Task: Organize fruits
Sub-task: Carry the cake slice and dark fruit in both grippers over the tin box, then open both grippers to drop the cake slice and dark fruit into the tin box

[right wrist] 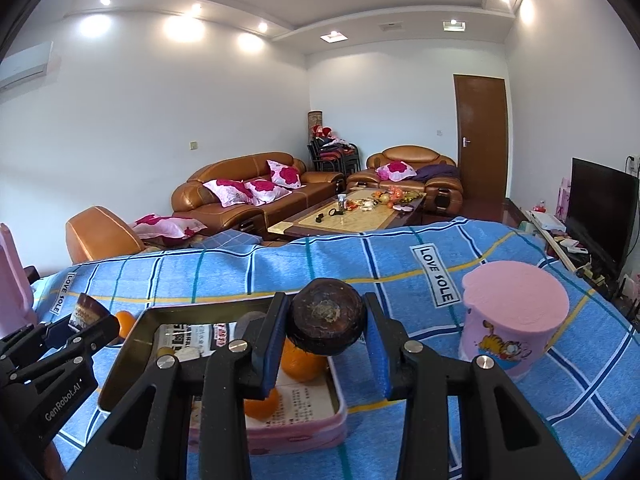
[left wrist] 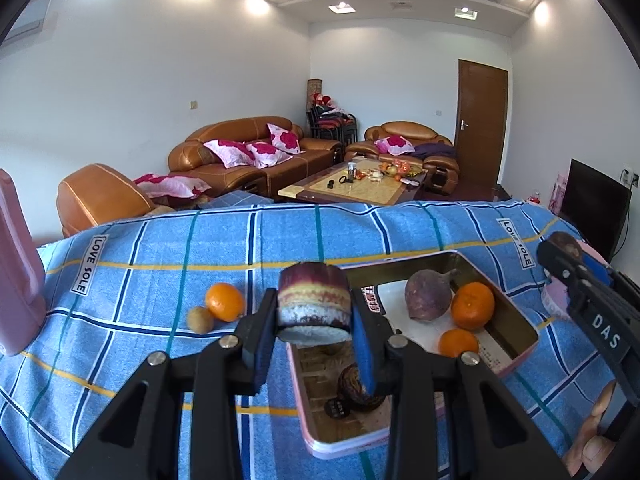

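Observation:
My left gripper (left wrist: 314, 330) is shut on a cut purple fruit piece (left wrist: 314, 304), held above the near left corner of the pink-rimmed tin tray (left wrist: 516, 316). The tray holds a purple fruit (left wrist: 428, 294), two oranges (left wrist: 473, 305) (left wrist: 459, 342) and a dark round fruit (left wrist: 352, 390). An orange (left wrist: 225, 302) and a small brown fruit (left wrist: 200, 320) lie on the cloth to the left. My right gripper (right wrist: 326, 326) is shut on a dark round fruit (right wrist: 326, 322) above the tray (right wrist: 120, 352); it also shows at the left wrist view's right edge (left wrist: 560, 252).
The table carries a blue checked cloth (left wrist: 160, 248). A pink lidded cup (right wrist: 516, 316) stands right of the tray. A pink object (left wrist: 16, 264) stands at the left edge. Sofas and a coffee table (left wrist: 360, 188) lie beyond the table.

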Demonstrator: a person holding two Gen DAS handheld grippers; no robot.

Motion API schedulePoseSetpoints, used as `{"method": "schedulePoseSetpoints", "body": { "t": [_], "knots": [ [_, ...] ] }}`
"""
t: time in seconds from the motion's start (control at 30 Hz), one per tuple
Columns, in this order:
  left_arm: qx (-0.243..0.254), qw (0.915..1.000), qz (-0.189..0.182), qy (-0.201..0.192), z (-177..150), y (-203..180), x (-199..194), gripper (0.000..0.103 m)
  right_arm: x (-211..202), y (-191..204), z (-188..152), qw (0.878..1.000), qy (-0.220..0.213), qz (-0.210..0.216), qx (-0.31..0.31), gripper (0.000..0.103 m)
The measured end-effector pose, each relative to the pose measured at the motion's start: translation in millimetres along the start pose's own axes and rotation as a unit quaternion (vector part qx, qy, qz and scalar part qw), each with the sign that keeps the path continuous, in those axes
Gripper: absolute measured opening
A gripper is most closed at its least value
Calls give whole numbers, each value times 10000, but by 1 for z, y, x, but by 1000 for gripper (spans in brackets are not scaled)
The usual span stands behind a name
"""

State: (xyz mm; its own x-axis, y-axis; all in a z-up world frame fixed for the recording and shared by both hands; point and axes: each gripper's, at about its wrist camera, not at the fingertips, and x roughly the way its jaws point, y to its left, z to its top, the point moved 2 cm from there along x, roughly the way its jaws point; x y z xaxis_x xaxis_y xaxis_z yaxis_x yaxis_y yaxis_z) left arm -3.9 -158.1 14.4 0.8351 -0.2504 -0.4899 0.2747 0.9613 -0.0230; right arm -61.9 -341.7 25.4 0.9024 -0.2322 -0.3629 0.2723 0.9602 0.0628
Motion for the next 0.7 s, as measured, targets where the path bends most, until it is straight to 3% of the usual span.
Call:
{"method": "schedulePoseSetpoints", "body": {
  "t": [0.27,0.7],
  "knots": [
    [51,9999,-137,53,7,-20,16,36,11,3,1,10000,48,-54,-62,39],
    [239,9988,-208,368,-2,-29,42,36,51,34,-14,9946,793,330,-577,39]
  ]
}}
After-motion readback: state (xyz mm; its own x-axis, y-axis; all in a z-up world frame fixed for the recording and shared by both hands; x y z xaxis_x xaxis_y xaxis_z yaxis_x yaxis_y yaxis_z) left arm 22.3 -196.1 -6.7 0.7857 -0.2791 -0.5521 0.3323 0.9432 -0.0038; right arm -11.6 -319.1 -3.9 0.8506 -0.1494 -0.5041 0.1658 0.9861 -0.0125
